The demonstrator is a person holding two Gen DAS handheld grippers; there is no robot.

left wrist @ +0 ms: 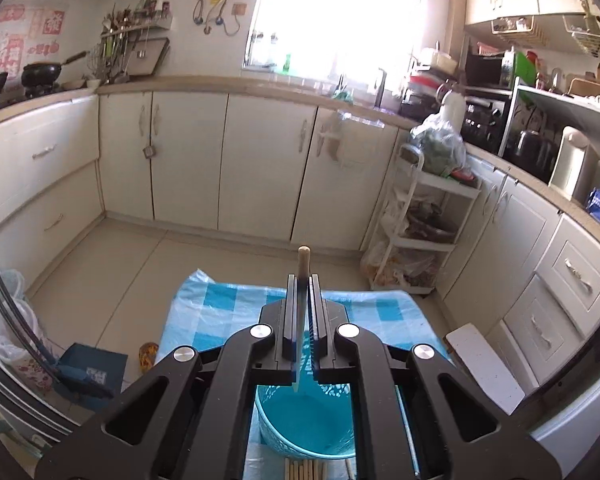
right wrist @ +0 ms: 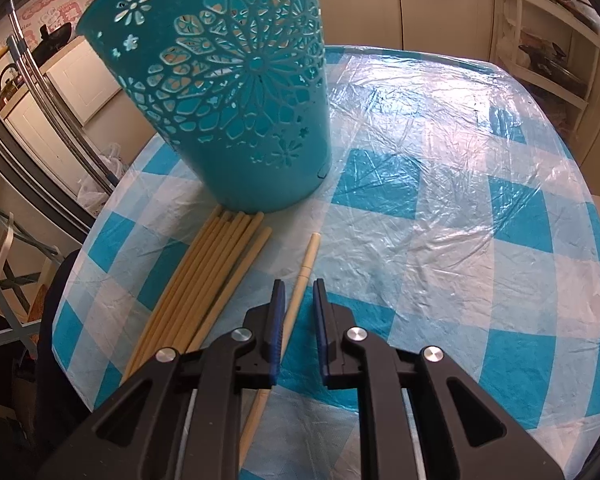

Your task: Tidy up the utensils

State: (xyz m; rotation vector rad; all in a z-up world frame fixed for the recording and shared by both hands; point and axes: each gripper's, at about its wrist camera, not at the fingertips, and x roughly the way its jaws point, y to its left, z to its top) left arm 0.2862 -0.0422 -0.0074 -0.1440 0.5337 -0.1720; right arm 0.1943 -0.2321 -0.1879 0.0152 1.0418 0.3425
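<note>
My left gripper [left wrist: 303, 280] is shut on a pale wooden chopstick [left wrist: 303, 256], which stands nearly upright between the pads. Its lower tip hangs over the mouth of the teal perforated holder [left wrist: 308, 424]. In the right wrist view the same holder [right wrist: 236, 92] stands on the blue checked tablecloth [right wrist: 460, 200]. Before it lies a bundle of several chopsticks [right wrist: 216, 264], with a single chopstick [right wrist: 308, 256] beside them. My right gripper [right wrist: 299, 286] is low over that single chopstick. Its jaws stand narrowly apart on either side, with gaps showing.
The small table's edge drops to a tiled floor all round. A white storage trolley [left wrist: 420, 216] and cream cabinets [left wrist: 260, 160] stand beyond it. A white stool top [left wrist: 484, 364] is at the table's right, and a blue box [left wrist: 92, 372] lies on the floor to the left.
</note>
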